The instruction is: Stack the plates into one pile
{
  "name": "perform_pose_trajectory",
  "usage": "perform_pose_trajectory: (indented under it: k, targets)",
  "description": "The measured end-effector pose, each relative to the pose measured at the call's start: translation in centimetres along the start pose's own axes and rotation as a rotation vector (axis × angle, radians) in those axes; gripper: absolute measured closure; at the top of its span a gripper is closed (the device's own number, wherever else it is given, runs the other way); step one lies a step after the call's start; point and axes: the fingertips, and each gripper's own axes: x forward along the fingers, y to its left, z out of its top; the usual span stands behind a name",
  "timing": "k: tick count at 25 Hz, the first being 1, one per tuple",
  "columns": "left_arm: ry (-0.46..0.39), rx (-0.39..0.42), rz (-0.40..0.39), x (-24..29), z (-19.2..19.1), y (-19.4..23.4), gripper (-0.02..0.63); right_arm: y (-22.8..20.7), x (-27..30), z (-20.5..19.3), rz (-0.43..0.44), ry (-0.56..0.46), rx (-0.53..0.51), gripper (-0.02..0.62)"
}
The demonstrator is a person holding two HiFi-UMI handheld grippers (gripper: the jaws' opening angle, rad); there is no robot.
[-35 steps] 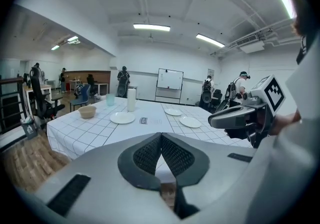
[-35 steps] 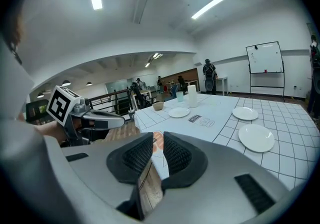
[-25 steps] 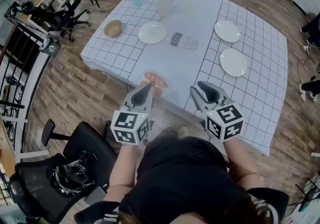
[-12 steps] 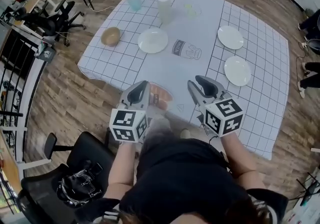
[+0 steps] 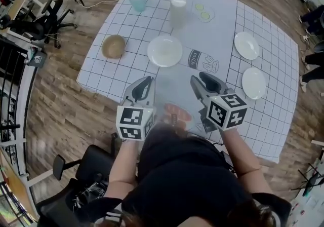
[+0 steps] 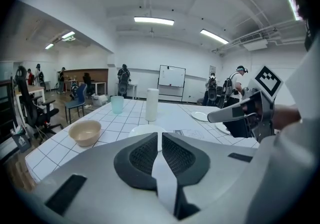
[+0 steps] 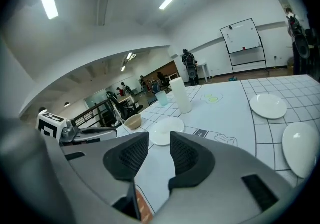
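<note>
Left tool [image 5: 143, 85] and right tool [image 5: 206, 80] have pushed forward from the near edge, out over the bench [image 5: 217, 28]. Nothing is stacked yet. Three plates lie apart: middle plate [image 5: 164, 51], far right plate [image 5: 246, 45], near right plate [image 5: 253, 83]. Left tool is pinched closed and empty. Right tool is opening, with nothing between its jaws. Every pick is left to do.
</note>
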Motion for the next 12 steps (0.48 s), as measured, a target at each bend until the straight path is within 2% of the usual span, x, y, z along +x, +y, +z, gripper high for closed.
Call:
perform_pose_trajectory:
  k: [7, 12]
  targets:
    - [0.059, 0.009, -0.061, 3.7, -0.9, 4.8, 0.577, -0.8, 6.6, -1.1, -0.057, 0.058, 0.179, 0.462]
    - [0.088, 0.024, -0.087, 5.9, -1.5, 6.7, 0.577, -1.7, 10.0, -2.1, -0.093, 0.098, 0.236, 0.463]
